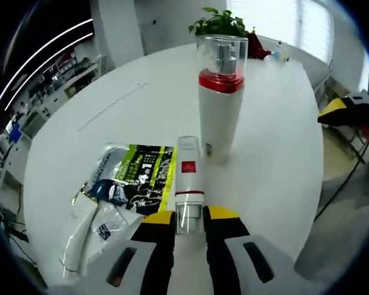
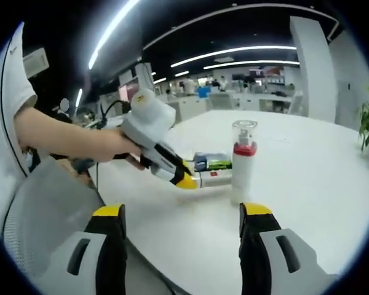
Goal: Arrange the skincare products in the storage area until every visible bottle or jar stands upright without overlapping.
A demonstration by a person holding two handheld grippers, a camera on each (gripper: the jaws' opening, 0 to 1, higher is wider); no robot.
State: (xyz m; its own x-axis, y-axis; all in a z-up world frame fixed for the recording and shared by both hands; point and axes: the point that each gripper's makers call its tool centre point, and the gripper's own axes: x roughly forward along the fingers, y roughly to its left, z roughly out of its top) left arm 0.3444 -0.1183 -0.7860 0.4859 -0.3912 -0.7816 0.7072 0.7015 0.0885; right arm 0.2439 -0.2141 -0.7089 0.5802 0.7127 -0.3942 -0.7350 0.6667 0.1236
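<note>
My left gripper (image 1: 190, 218) is shut on the clear-capped end of a slim white tube (image 1: 188, 169) with a red label, which points away from me, roughly level over the white table (image 1: 270, 178). Just beyond its far end a tall white bottle (image 1: 221, 101) with a red band and clear cap stands upright. In the right gripper view a hand holds the left gripper (image 2: 187, 179) with the tube (image 2: 214, 178) reaching the tall bottle (image 2: 243, 161). My right gripper (image 2: 181, 212) hangs open and empty, short of the table's near edge.
Flat green-and-black sachets (image 1: 138, 175) and a white packet (image 1: 86, 227) lie left of the tube. A potted plant (image 1: 218, 23) stands at the table's far edge. A grey chair back (image 2: 43, 209) sits by the person's arm. Desks and screens fill the room behind.
</note>
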